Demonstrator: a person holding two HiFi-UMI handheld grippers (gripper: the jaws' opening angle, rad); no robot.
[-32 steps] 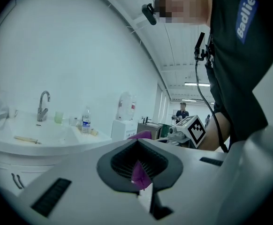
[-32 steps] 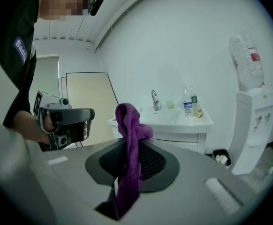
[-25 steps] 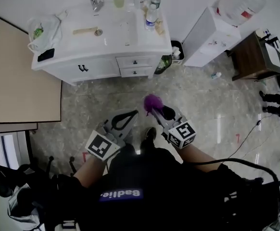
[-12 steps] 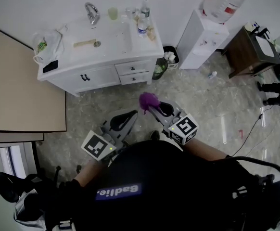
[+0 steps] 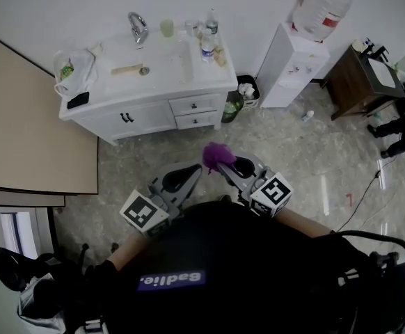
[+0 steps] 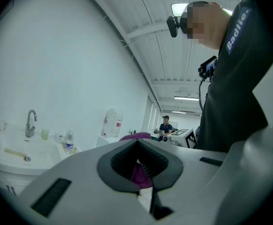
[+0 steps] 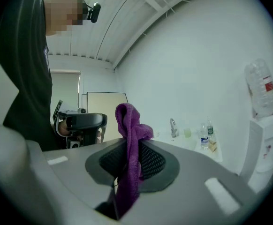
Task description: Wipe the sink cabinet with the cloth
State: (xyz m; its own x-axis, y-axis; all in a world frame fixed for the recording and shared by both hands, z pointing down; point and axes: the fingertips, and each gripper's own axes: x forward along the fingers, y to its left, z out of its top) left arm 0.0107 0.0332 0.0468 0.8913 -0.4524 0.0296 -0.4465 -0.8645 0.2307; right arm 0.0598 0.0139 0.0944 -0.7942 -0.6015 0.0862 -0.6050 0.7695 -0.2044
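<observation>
The white sink cabinet [image 5: 147, 110] stands against the far wall, its basin and faucet [image 5: 138, 26] on top. It is well ahead of both grippers. A purple cloth [image 5: 218, 155] sticks up from my right gripper [image 5: 223, 164], which is shut on it; in the right gripper view the cloth [image 7: 129, 125] hangs down between the dark pads. My left gripper [image 5: 194, 170] is held beside it, shut with nothing in it. In the left gripper view its tips [image 6: 137, 144] meet, and the cloth [image 6: 135, 136] shows just behind them.
A water dispenser [image 5: 289, 65] stands right of the cabinet, with a small bin [image 5: 248, 89] and a green bottle [image 5: 232, 106] between them. Bottles [image 5: 206, 44], a plastic bag [image 5: 74, 72] and a phone [image 5: 77, 101] lie on the counter. A beige panel [image 5: 35, 131] is at the left, a brown desk [image 5: 362, 78] at the right.
The head view has shifted, so the cabinet looks slightly smaller and lower in the picture. Both grippers keep their pose in front of the body, and the cloth stays held.
</observation>
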